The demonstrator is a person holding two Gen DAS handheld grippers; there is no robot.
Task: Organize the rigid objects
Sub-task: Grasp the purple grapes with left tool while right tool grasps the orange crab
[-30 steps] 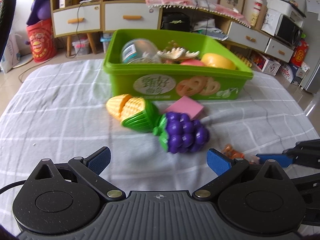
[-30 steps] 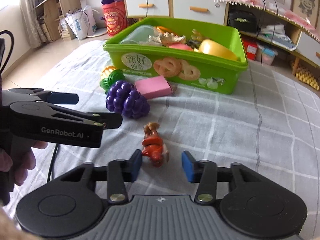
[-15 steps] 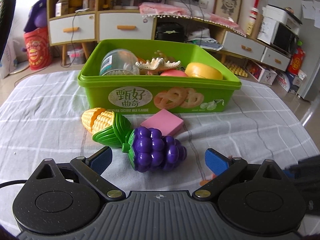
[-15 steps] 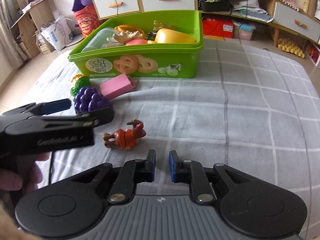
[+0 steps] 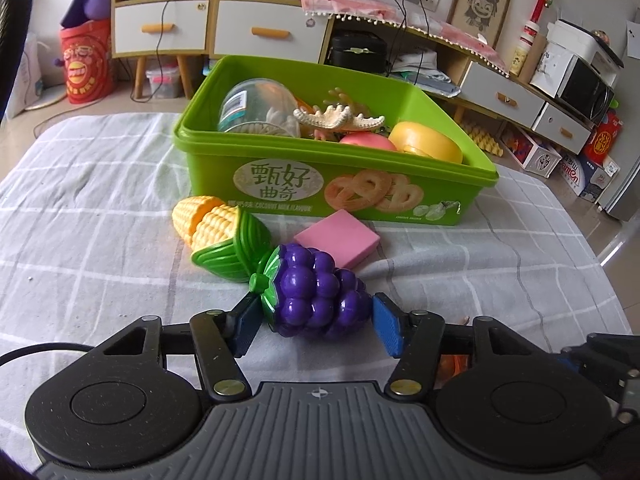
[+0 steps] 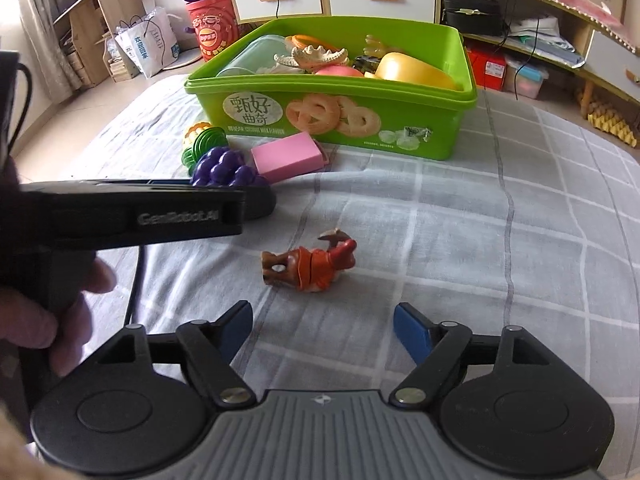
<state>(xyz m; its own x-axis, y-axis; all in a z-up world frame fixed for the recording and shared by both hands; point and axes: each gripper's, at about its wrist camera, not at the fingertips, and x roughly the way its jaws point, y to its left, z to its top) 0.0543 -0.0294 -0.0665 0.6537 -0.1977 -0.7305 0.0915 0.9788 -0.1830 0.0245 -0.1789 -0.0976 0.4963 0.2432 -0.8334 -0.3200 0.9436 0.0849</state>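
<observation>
The left gripper (image 5: 316,326) has just been closing its fingers around the purple plastic grape bunch (image 5: 316,294) on the checked bedsheet (image 5: 100,240), just before the green plastic bin (image 5: 336,200); contact is uncertain. The right gripper (image 6: 323,330) has just been opening, empty, near the small orange-brown toy figure (image 6: 310,266). Next: clamp, then lift into the bin.

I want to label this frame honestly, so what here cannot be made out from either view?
- Whether the left gripper pads press the toy grapes: left wrist view, contact hidden behind the fruit; in the right wrist view its own body covers it.
- Small orange figure: left wrist view shows only a sliver behind the gripper's finger link.
- Lower contents of the green bin: both views, hidden by its front wall.
</observation>
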